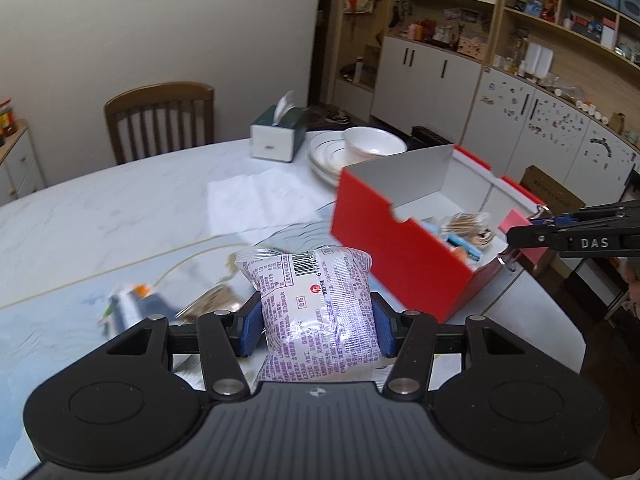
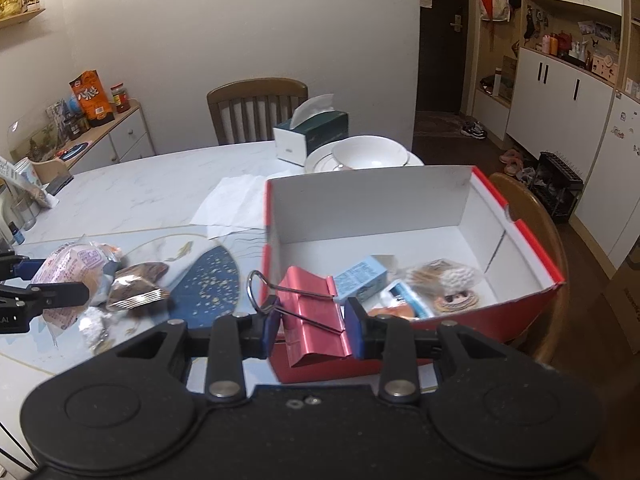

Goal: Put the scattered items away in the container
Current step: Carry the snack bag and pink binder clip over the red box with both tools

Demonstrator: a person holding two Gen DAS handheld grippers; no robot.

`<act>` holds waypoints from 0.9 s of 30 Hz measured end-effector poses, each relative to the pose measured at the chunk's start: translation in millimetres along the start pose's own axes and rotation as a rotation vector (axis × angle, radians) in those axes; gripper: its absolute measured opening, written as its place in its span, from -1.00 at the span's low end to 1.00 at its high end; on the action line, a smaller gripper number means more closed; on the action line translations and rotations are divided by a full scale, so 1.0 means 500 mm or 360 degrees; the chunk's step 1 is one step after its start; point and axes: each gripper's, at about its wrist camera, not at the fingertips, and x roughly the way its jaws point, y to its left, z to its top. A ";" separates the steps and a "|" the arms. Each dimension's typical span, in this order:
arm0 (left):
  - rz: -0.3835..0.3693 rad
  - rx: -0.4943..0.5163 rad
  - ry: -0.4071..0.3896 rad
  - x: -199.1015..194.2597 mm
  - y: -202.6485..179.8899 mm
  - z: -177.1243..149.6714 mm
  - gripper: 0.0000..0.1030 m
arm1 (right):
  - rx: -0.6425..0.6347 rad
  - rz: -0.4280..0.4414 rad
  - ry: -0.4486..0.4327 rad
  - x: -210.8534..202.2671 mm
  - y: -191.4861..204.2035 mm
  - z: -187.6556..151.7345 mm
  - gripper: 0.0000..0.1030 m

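Both wrist fisheyes riding close above the marble table [image 1: 120, 208], tilted downward along their fingers toward the far wall. Shared: red box [image 1: 396, 248], tissue box [image 2: 312, 136], stacked plates [image 2: 320, 162], wooden chair [image 1: 160, 116].

Box [image 2: 520, 280]: top open, back half of floor bare; packets [image 2: 440, 284] crowd front. Tall back flap [image 2: 372, 196] blocks far side. Bowl [image 2: 370, 152], plates [image 1: 324, 160], tissue box [image 2: 312, 132] stand behind. Table [image 2: 160, 184] left of box bare save paper [image 2: 232, 204].
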 end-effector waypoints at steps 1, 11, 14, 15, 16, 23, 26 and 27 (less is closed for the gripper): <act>-0.0008 0.0011 -0.0003 0.005 -0.009 0.006 0.04 | -0.0002 -0.0002 -0.0001 0.001 -0.007 0.001 -0.35; -0.0070 0.0113 -0.0016 0.071 -0.100 0.064 0.04 | -0.0009 -0.0001 0.0004 0.022 -0.081 0.018 -0.35; -0.0085 0.0135 -0.0014 0.087 -0.127 0.077 0.04 | -0.0016 -0.0004 0.0000 0.029 -0.103 0.026 -0.35; -0.0086 0.0145 -0.0014 0.093 -0.135 0.082 0.04 | -0.0015 -0.0004 -0.0001 0.032 -0.111 0.028 -0.35; -0.0088 0.0156 -0.0016 0.099 -0.143 0.087 0.04 | -0.0012 -0.0004 -0.0001 0.034 -0.119 0.031 -0.35; -0.0112 0.0206 -0.0005 0.140 -0.191 0.117 0.04 | 0.0000 0.0004 0.0016 0.056 -0.163 0.046 -0.35; -0.0122 0.0240 -0.0007 0.154 -0.212 0.126 0.04 | -0.0005 0.0009 0.0028 0.066 -0.180 0.055 -0.35; -0.0124 0.0252 -0.0005 0.159 -0.219 0.130 0.04 | -0.0006 0.0011 0.0031 0.070 -0.185 0.058 -0.35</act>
